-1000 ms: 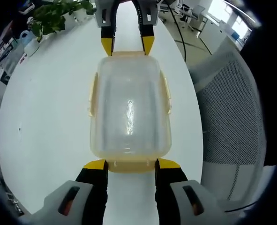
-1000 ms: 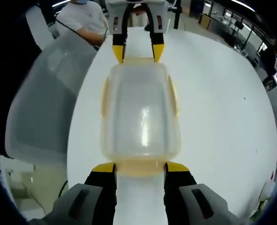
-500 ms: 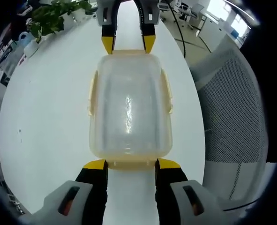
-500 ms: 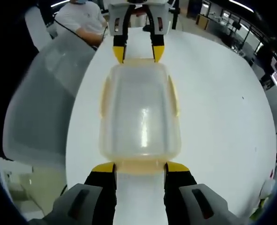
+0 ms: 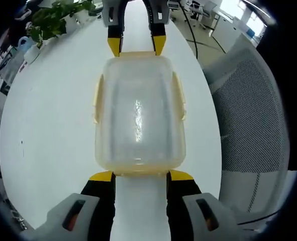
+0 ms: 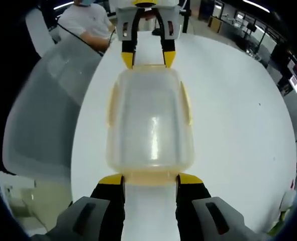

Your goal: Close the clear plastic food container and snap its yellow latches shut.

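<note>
Container (image 5: 138,113) of clear plastic lies on the white table (image 5: 47,130), lid on, its long axis running from 6 to 12 o'clock in both views, so that we hold it end to end between our two tools. In the left gripper view our left gripper (image 5: 136,175) stands at 6 o'clock with both jaws spread wide, tips just at the near short edge and holding nothing, while the right gripper (image 5: 136,46) meets the far short edge at 12 o'clock, equally spread. The right gripper view gives the mirror of this: right gripper (image 6: 150,178) at 6 o'clock, left gripper (image 6: 148,57) at 12. Each short end bears a yellow latch; the near one (image 5: 138,175) sits between our left jaws, and we cannot tell whether it is snapped. Two long-side latches, one at 9 o'clock (image 5: 96,100) and one at 3 o'clock (image 5: 180,98), look slightly flared outward, so we judge them not yet shut. Through the cloudy lid we see nothing inside. Each gripper is equally near its own end, so we judge the end latches the likely next press. A mesh chair (image 5: 249,115) stands at 3 o'clock off the table, a plant (image 5: 53,17) at 11.
</note>
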`<state>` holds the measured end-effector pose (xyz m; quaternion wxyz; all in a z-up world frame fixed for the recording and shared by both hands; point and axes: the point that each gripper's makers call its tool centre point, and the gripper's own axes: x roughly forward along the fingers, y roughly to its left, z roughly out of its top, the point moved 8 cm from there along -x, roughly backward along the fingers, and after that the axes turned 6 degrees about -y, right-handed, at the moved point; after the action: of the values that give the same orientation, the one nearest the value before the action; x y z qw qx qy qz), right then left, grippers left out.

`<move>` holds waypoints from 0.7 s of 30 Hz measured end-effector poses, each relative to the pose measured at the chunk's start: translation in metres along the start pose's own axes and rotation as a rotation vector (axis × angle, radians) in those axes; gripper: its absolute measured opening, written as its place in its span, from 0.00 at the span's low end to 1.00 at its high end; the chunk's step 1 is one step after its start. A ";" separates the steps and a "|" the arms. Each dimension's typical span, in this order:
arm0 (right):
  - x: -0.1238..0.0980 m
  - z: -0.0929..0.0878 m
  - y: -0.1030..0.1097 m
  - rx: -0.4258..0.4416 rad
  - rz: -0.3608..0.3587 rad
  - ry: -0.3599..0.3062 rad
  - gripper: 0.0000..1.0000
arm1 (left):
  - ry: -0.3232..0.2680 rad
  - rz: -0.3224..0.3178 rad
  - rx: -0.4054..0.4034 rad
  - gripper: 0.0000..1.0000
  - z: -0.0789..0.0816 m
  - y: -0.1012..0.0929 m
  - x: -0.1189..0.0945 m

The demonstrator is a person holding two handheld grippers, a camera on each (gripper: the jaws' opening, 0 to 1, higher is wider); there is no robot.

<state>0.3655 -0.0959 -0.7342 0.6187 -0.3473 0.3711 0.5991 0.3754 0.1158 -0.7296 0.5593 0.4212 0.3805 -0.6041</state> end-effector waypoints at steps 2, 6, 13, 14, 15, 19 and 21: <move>0.000 0.000 -0.001 0.004 0.002 -0.001 0.37 | 0.000 0.001 0.002 0.39 0.000 0.000 0.000; 0.001 0.000 -0.001 0.007 0.007 0.000 0.37 | -0.004 0.002 0.001 0.39 0.000 0.000 0.000; 0.000 -0.001 0.000 -0.001 0.005 -0.003 0.39 | -0.011 -0.002 -0.004 0.39 -0.001 0.000 -0.001; -0.001 -0.002 -0.001 -0.012 0.013 -0.004 0.39 | -0.011 -0.003 -0.004 0.40 -0.001 0.000 -0.001; 0.000 -0.003 -0.001 -0.028 0.012 -0.002 0.39 | -0.011 -0.003 -0.005 0.40 -0.001 0.001 -0.001; 0.001 -0.005 0.000 -0.036 0.015 0.016 0.42 | 0.006 0.036 -0.014 0.42 -0.002 0.005 -0.003; 0.001 -0.005 -0.001 -0.024 0.006 -0.008 0.49 | 0.010 0.032 -0.018 0.48 -0.004 0.005 -0.003</move>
<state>0.3666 -0.0998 -0.7370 0.6142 -0.3512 0.3623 0.6067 0.3806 0.1201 -0.7285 0.5711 0.4251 0.3818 -0.5894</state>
